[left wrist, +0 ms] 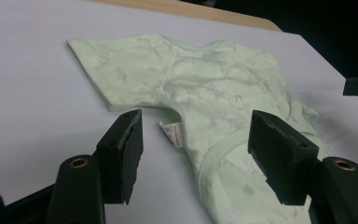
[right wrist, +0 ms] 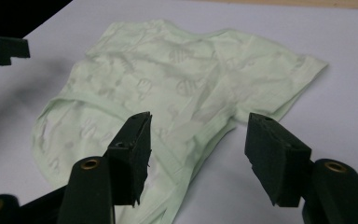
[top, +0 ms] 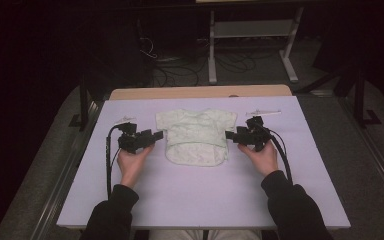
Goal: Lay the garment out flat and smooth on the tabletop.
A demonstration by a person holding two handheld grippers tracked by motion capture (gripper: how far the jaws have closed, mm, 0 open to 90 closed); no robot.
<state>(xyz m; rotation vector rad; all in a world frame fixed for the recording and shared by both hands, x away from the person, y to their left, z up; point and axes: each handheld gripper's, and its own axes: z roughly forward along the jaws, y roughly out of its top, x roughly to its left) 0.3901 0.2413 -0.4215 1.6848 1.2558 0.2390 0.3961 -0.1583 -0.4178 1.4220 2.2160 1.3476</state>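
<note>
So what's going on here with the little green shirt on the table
A person sits at a table covered in a pale lilac sheet, holding a black two-jaw gripper in each hand. A small pale green short-sleeved garment lies spread flat in the middle. The left gripper sits beside the garment's left sleeve and the right gripper beside its right side. Both have their jaws open, aimed at the fabric's edges, and neither is gripping it yet. A white care label sticks out near the left gripper.
</note>
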